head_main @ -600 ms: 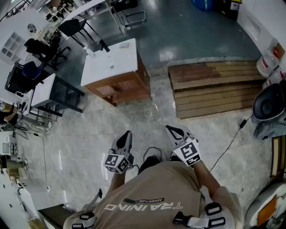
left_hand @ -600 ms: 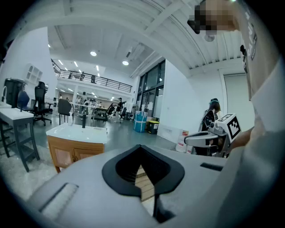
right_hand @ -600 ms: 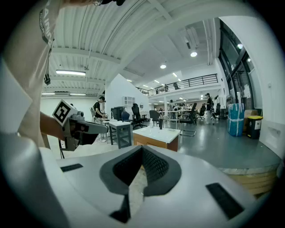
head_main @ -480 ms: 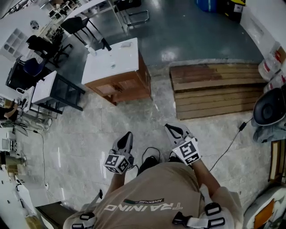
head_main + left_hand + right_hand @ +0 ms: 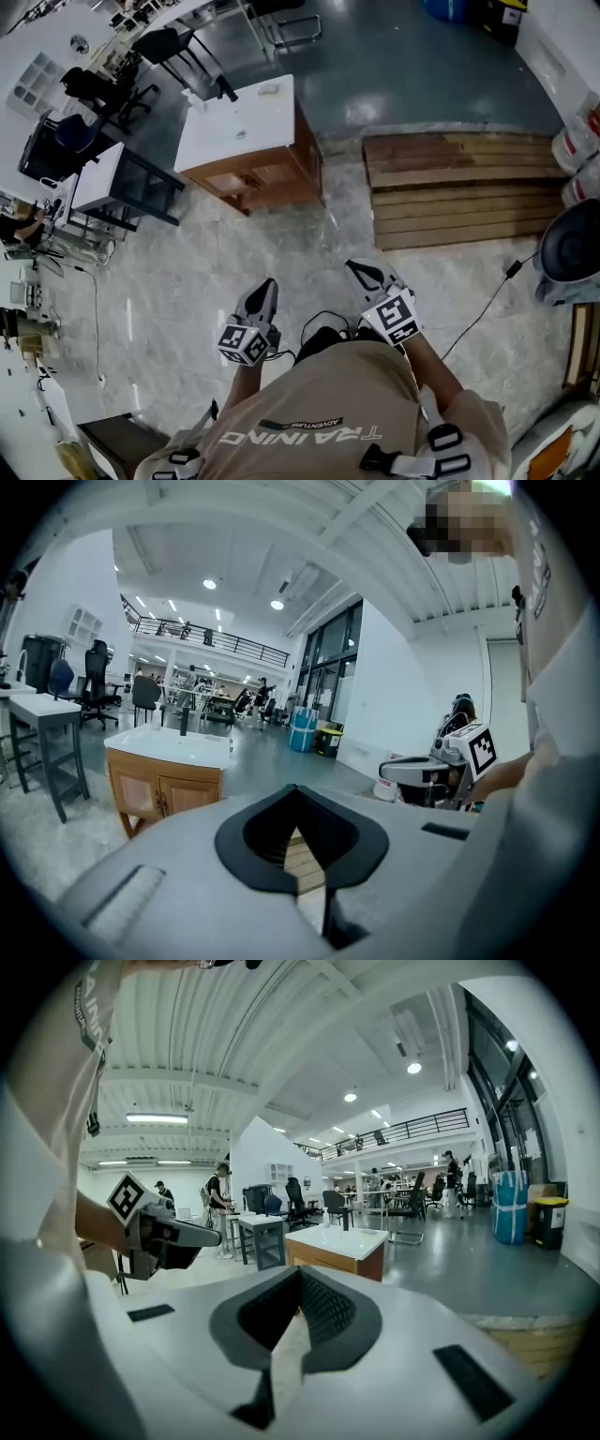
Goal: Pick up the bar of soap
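A small pale bar of soap [image 5: 270, 90] lies on the white top of a wooden vanity cabinet [image 5: 272, 173], far ahead of me across the marble floor. A dark faucet [image 5: 223, 91] stands at the far edge of that top. My left gripper [image 5: 265, 287] and right gripper [image 5: 360, 272] are held level in front of my body, well short of the cabinet. In the left gripper view the jaws [image 5: 295, 794] meet at the tips with nothing between them. The right gripper [image 5: 300, 1274] looks the same in its own view. Both views show the cabinet [image 5: 164, 785] [image 5: 337, 1251] ahead.
A wooden pallet [image 5: 459, 187] lies on the floor to the right of the cabinet. A black cable [image 5: 483, 300] runs across the tiles at my right. A black-framed table [image 5: 122, 183] and office chairs [image 5: 164, 47] stand to the left.
The head view has shifted a little, and the cabinet sits slightly higher and larger in it. Both grippers keep their places in front of my body, jaws unchanged.
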{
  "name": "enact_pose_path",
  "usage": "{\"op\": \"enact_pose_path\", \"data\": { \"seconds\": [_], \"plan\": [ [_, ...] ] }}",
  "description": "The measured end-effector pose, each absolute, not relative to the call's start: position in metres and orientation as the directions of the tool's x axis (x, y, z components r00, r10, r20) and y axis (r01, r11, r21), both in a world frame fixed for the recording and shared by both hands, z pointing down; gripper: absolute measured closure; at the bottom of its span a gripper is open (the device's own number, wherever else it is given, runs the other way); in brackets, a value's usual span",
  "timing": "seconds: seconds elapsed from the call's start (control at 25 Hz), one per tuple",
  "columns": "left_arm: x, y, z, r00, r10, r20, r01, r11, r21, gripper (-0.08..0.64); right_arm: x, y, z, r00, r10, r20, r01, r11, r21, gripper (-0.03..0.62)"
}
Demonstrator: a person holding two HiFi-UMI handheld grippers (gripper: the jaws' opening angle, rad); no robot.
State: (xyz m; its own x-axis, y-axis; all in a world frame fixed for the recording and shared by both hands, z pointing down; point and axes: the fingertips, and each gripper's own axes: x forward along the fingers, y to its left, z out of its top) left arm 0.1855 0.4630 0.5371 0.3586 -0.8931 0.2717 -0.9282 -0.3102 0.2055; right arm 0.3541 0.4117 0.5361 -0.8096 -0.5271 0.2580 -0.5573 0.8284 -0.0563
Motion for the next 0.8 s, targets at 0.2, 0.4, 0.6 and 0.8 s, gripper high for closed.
{"op": "enact_pose_path", "data": {
  "seconds": [0.2, 0.4, 0.6, 0.8],
  "plan": [
    [0.184, 0.465, 0.540, 0.354, -0.893, 0.279, -0.929, -0.299, 0.219, 0.568, 0.353, 0.413, 0.542, -0.820, -0.509, 0.263, -0.546, 0.833, -0.092, 0.589],
    [0.187, 0.463, 0.556, 0.363, -0.885, 0.292, -0.922, -0.295, 0.252, 0.568, 0.351, 0.410, 0.552, -0.821, -0.495, 0.284, -0.538, 0.838, -0.095, 0.589],
    [0.186, 0.460, 0.560, 0.374, -0.882, 0.286, -0.914, -0.297, 0.278, 0.568, 0.349, 0.416, 0.559, -0.818, -0.474, 0.325, -0.528, 0.843, -0.099, 0.588],
    [0.173, 0.441, 0.569, 0.390, -0.876, 0.285, -0.904, -0.305, 0.301, 0.568, 0.332, 0.397, 0.563, -0.809, -0.475, 0.347, -0.531, 0.844, -0.081, 0.589]
  ]
}}
